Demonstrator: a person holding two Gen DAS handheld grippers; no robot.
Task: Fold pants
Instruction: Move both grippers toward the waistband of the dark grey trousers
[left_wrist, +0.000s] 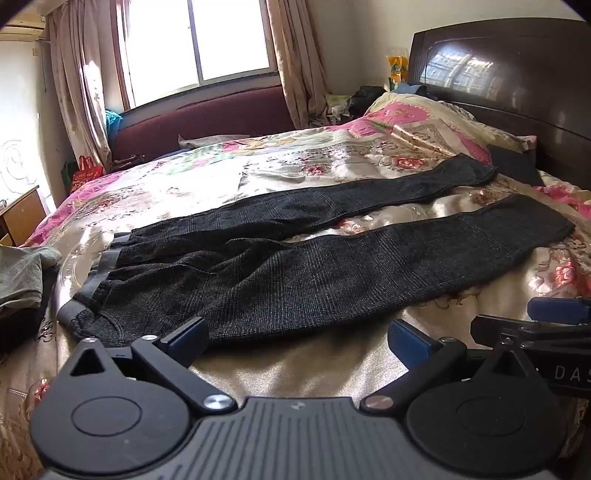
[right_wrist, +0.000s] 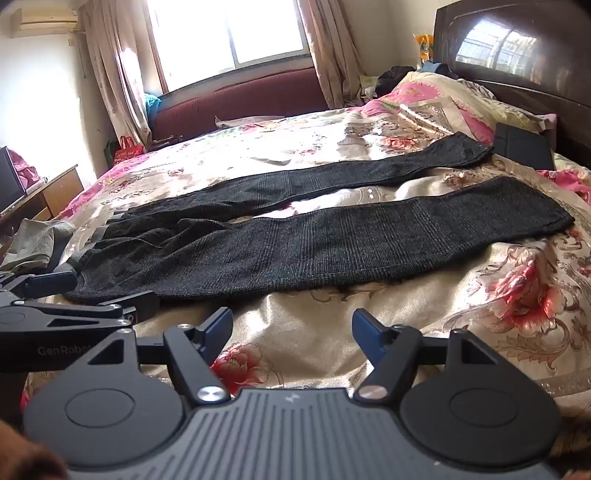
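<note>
On the far left edge of the bed (left_wrist: 332, 369), a crumpled grey-green garment (left_wrist: 22, 277) lies just beside the waistband of the one pair of pants (left_wrist: 258, 280). These pants are dark grey, faintly checked, and spread flat on the flowered bedspread: waist to the left, two legs running away to the right toward the dark headboard (left_wrist: 517, 92), with a strip of bedspread showing between the legs. I count several black belt loops along the waistband, though folds hide some, so I cannot give a sure number.

My left claw (left_wrist: 297, 338) hangs spread wide over the bedspread, gripping nothing; its left blue pad sits just over the near edge of the pants below the waist, but I cannot tell whether it touches the cloth. My right claw (right_wrist: 291, 328) is likewise spread wide and empty, over bare bedspread just short of the nearer leg. Each claw shows at the edge of the other's view, so the two are close side by side.

Further right, one flat black object (right_wrist: 522, 151) lies near the hem of the farther leg, by the headboard. Beyond the bed I see one window (left_wrist: 195, 40) with two curtains, a dark red sofa back (left_wrist: 207, 118) beneath it, one red bag (left_wrist: 86, 171) on the floor at left, and a wooden table (right_wrist: 55, 192) at the left wall.
</note>
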